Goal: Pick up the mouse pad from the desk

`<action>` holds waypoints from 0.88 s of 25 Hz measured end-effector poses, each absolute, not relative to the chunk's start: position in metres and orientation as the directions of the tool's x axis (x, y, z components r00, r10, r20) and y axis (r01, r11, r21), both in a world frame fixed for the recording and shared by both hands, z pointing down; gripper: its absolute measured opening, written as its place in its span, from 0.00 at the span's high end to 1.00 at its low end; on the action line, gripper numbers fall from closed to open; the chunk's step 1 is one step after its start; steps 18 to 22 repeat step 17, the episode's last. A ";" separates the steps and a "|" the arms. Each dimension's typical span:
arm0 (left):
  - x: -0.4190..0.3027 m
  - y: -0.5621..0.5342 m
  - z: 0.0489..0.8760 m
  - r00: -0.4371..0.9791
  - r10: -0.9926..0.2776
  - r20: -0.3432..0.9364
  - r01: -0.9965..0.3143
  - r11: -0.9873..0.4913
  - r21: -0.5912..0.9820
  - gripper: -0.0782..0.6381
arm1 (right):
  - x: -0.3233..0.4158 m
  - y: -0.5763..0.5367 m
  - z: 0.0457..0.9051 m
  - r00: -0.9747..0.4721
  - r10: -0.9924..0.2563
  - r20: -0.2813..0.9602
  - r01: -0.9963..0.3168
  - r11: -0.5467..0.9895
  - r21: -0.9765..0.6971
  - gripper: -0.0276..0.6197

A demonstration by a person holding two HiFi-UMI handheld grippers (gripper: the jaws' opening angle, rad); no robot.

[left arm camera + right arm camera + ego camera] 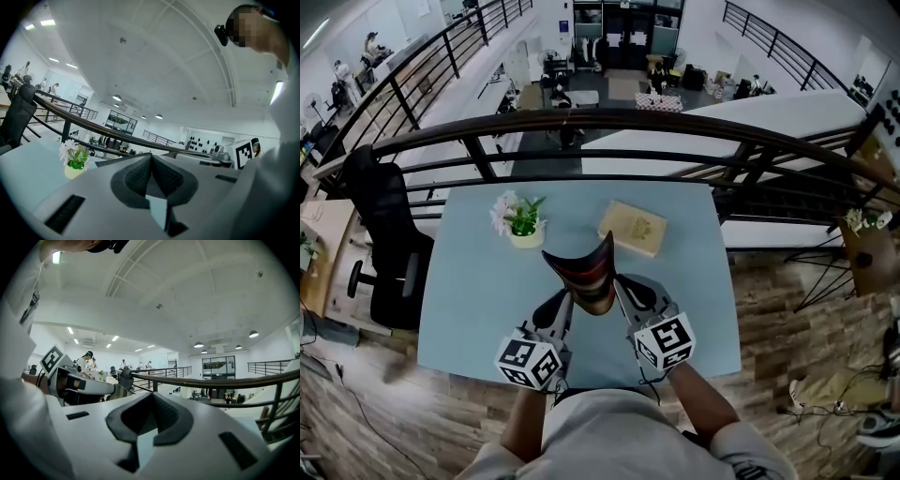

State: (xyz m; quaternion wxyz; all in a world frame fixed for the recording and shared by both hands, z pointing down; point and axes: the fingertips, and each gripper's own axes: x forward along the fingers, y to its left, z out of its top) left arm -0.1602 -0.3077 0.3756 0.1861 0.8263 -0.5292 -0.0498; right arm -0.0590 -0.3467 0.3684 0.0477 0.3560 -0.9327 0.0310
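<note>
My left claw (151,164) is pinched nearly flat, its ribbed black pads meeting in a thin seam. My right claw (151,401) is drawn just as narrow. Between their tips sits the mouse pad (586,270). I judge that each claw nips it by a near edge, since it is up off the desk (469,291) and nothing else bears it. My own cameras do not show it; the broad grey jaws cover it. It is a thin, limp sheet, dark with red bands, and it curls into a trough because I hold it from two sides. Beyond it, on the smooth pale-blue desk, a small flower pot (525,225) stands ahead-left and a flat tan box (634,228) ahead-right, both well apart.
</note>
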 end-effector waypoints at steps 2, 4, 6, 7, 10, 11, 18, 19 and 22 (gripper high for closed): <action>-0.160 -0.307 0.376 0.435 -0.893 0.115 -0.856 -0.370 0.361 0.86 | -0.059 -0.346 0.368 -0.742 -0.661 0.110 -0.667 0.745 -0.024 0.93; -0.160 -0.308 0.376 0.435 -0.893 0.113 -0.856 -0.372 0.359 0.86 | -0.059 -0.346 0.368 -0.743 -0.660 0.109 -0.666 0.746 -0.020 0.93; -0.160 -0.309 0.375 0.435 -0.893 0.111 -0.856 -0.372 0.359 0.86 | -0.060 -0.347 0.367 -0.743 -0.660 0.107 -0.665 0.747 -0.016 0.93; -0.160 -0.309 0.375 0.435 -0.893 0.111 -0.856 -0.372 0.360 0.86 | -0.060 -0.347 0.367 -0.743 -0.660 0.107 -0.665 0.746 -0.016 0.93; -0.160 -0.309 0.377 0.435 -0.893 0.114 -0.855 -0.370 0.362 0.86 | -0.060 -0.347 0.368 -0.743 -0.660 0.111 -0.666 0.746 -0.016 0.93; -0.160 -0.309 0.377 0.435 -0.893 0.116 -0.855 -0.370 0.362 0.86 | -0.059 -0.347 0.369 -0.743 -0.660 0.114 -0.666 0.746 -0.016 0.93; -0.159 -0.306 0.377 0.439 -0.890 0.121 -0.855 -0.372 0.362 0.86 | -0.059 -0.343 0.369 -0.742 -0.659 0.122 -0.665 0.746 -0.017 0.93; -0.159 -0.306 0.377 0.439 -0.890 0.121 -0.855 -0.372 0.362 0.86 | -0.059 -0.343 0.369 -0.742 -0.659 0.122 -0.665 0.746 -0.017 0.93; -0.159 -0.306 0.377 0.439 -0.890 0.121 -0.855 -0.372 0.362 0.86 | -0.059 -0.343 0.369 -0.742 -0.659 0.122 -0.665 0.746 -0.017 0.93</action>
